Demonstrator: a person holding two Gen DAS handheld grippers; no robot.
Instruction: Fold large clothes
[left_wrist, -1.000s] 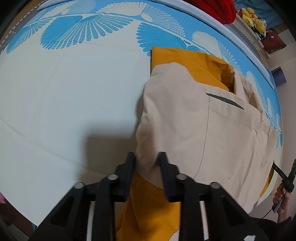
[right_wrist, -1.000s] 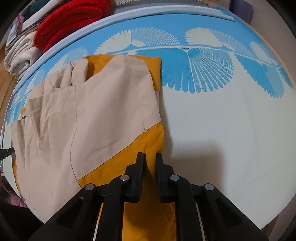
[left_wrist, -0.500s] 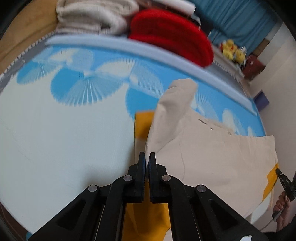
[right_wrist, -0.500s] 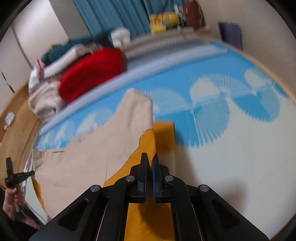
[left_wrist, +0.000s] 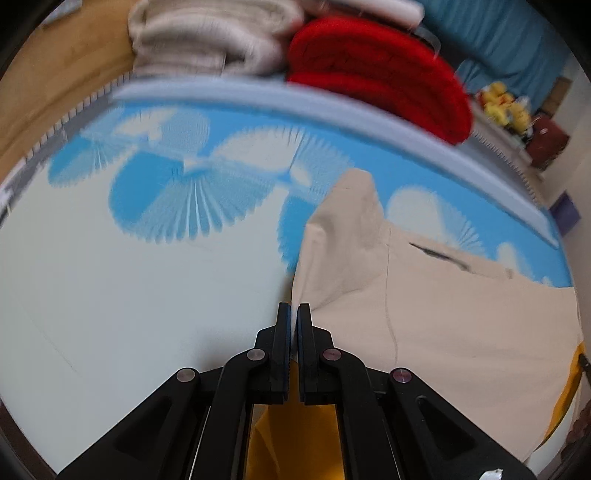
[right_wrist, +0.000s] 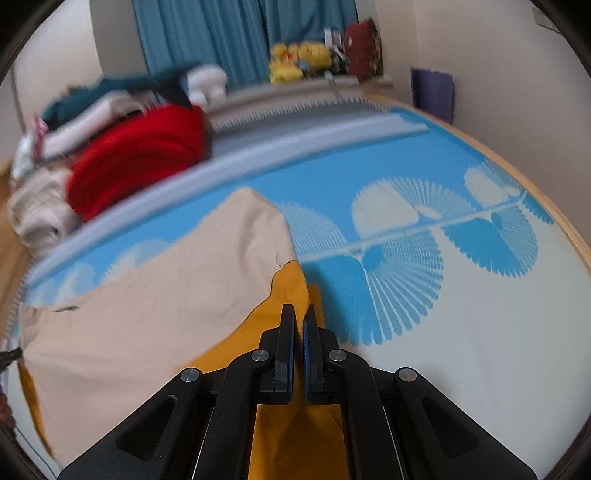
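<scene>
both hand-held grippers pinched tight on cloth, jaws nearly closed. left hand-held gripper (left_wrist: 294, 314) holds the near left edge of the garment (left_wrist: 443, 314), a big beige and mustard-yellow piece; right hand-held gripper (right_wrist: 299, 317) holds the yellow part at the near right edge. garment lies on the bed (left_wrist: 110, 295), on the blue and white fan-print sheet, far end humped up into a peak, near edge lifted off the sheet and hanging below the fingers.

step, as i judge it: mid fold, near hem raised by both corners, ready to carry over toward the far end. next move calls for both grippers to travel forward together at the same height, keeping the hem taut between them, then lay it down square on the far part and let go. risk: uneven pull skews the fold, or the humped far end bunches under.

hard to tell: both views blurred, esp. far side. garment type unclear, a dark slit like a pocket shows in the beige panel. how much cloth sits between the jaws is hidden by the fingers. bottom of the garment is cut off below the frame. red folded blanket (right_wrist: 136, 158) and pale folded pile (left_wrist: 207, 40) sit on the far side, yellow plush toys (right_wrist: 299, 59) beyond; something dark at the left edge of the right view is too small to name.
</scene>
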